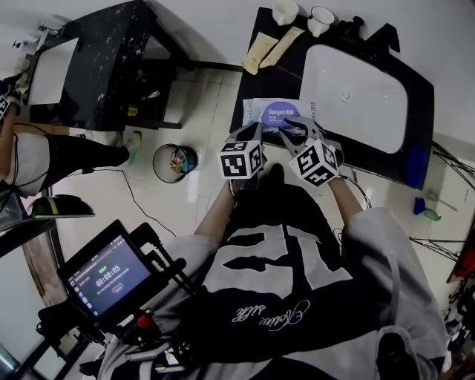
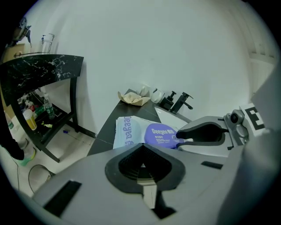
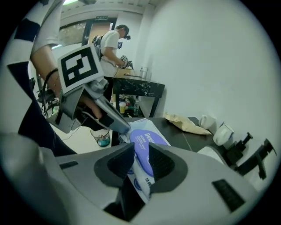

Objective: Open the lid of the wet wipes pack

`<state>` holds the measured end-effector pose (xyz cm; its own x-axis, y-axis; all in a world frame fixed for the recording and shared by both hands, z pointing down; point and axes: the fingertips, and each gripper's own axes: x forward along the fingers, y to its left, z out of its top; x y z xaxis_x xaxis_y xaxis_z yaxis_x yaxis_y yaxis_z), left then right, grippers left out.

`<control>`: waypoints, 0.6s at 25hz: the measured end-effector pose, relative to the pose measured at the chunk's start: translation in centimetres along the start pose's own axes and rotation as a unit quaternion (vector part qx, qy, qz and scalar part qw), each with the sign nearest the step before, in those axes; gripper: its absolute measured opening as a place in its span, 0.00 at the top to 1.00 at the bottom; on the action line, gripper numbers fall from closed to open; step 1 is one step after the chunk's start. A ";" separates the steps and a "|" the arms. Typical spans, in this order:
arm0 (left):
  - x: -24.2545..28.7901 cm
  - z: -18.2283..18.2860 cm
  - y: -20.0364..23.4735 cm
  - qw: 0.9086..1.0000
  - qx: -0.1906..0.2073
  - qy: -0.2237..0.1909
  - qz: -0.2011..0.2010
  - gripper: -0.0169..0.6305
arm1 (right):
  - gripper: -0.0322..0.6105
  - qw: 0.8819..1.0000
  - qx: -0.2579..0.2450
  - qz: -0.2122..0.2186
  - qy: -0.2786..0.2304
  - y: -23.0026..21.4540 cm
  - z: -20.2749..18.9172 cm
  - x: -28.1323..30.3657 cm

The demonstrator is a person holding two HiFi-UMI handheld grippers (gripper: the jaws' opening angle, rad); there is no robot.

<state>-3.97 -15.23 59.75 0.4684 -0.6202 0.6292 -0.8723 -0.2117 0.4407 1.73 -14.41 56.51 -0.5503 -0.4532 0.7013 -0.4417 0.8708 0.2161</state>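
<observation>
wet wipes pack point(image 1: 261, 111) lies on dark counter point(image 1: 261, 22) just left of white sink point(image 1: 356, 96), purple lid point(image 3: 141, 141) facing up. right hand-held gripper point(image 3: 139, 161) clenched on pack's near edge at the lid. left hand-held gripper point(image 2: 142, 163) jaws pressed together with nothing in them, tip at pack's left side beside lid

Both our forearms reach forward, side by side. Our left gripper point(image 2: 142, 169) has its jaws together, empty; our right gripper point(image 3: 139, 165) pinches the wet wipes pack point(image 3: 144, 143).
</observation>
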 end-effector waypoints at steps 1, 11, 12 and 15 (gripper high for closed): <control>0.1 -0.1 0.1 1.000 -0.001 0.002 0.002 0.98 | 0.81 1.000 -0.022 0.005 0.007 0.2 -0.1 0.2; 0.3 -0.4 0.6 1.000 -0.025 0.008 0.012 0.98 | 0.81 0.974 -0.220 0.034 0.037 1.2 0.3 1.7; 0.3 -0.4 0.6 1.000 -0.027 0.008 0.011 0.98 | 0.81 0.969 -0.242 0.036 0.037 1.4 0.3 1.7; 0.5 -0.5 0.7 0.999 -0.031 0.008 0.013 0.98 | 0.81 0.960 -0.273 0.048 0.033 1.7 0.0 1.8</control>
<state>-4.28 -15.28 60.72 0.4484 -0.6125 0.6509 -0.8742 -0.1487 0.4623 -0.04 -13.71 58.09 -0.5154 -0.3692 0.7733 0.0553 0.8862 0.4600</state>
